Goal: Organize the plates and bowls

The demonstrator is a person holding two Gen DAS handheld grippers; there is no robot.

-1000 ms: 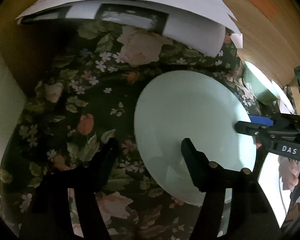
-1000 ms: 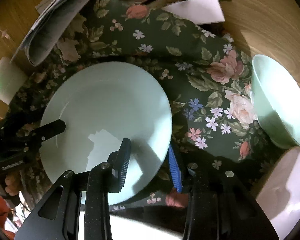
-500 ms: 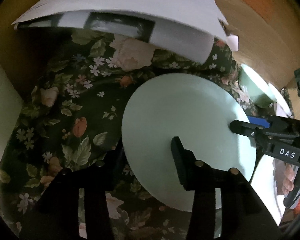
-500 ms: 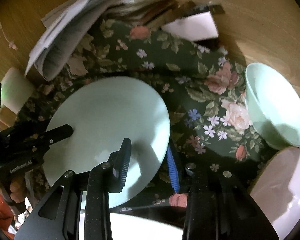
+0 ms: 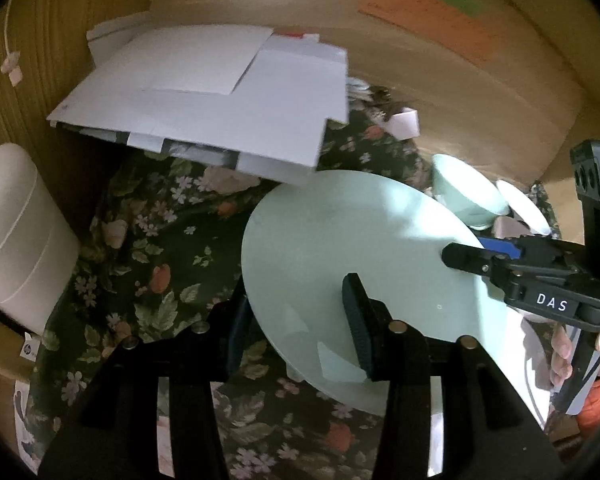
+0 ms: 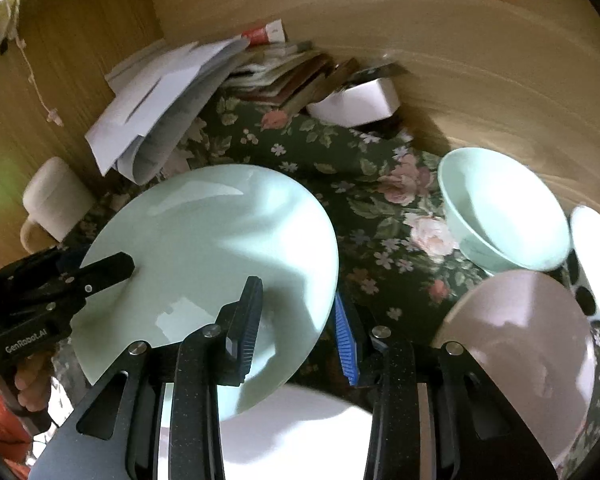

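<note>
A pale green plate hangs tilted above the floral cloth, gripped at opposite rims. My left gripper is shut on its near-left rim, one finger under and one on top. In the right wrist view my right gripper is shut on the plate at its right rim, the blue pad below. Each gripper shows in the other's view: the right gripper and the left gripper. A green bowl and a mauve bowl sit on the cloth to the right.
A white plate lies right below the held one. Loose papers overhang the back of the cloth, with a white box beside them. A cream mug stands at the left. A wooden wall closes the back.
The left jaws closed onto the plate's rim. Both grippers then rose with the plate, which has left the cloth and now tilts in the air.
</note>
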